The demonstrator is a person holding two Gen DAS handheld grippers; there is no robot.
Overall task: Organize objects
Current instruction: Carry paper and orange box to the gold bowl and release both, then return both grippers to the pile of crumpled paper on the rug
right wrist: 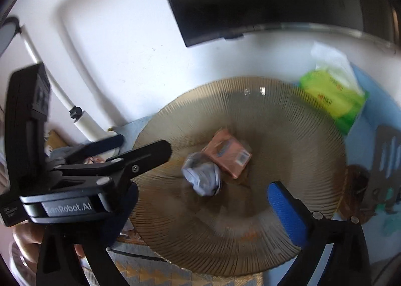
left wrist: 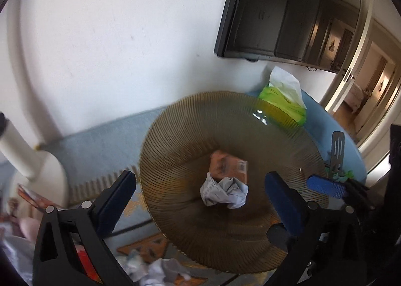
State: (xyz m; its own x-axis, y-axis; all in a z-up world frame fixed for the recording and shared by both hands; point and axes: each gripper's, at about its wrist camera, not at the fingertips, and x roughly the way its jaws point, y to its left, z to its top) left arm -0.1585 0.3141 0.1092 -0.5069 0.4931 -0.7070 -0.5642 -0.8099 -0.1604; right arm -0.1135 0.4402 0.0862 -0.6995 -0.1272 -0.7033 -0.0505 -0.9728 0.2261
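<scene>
A large ribbed amber glass plate holds a crumpled white paper ball and a small pink carton side by side at its centre. My left gripper is open above the plate, its fingers either side of the paper ball. It also shows in the right wrist view at the plate's left rim. My right gripper is open over the plate's near side; its blue fingertip shows in the left wrist view.
A green tissue pack lies behind the plate on a blue surface. A grey slotted spatula stands at the right. Crumpled papers lie in front. A dark TV hangs on the wall.
</scene>
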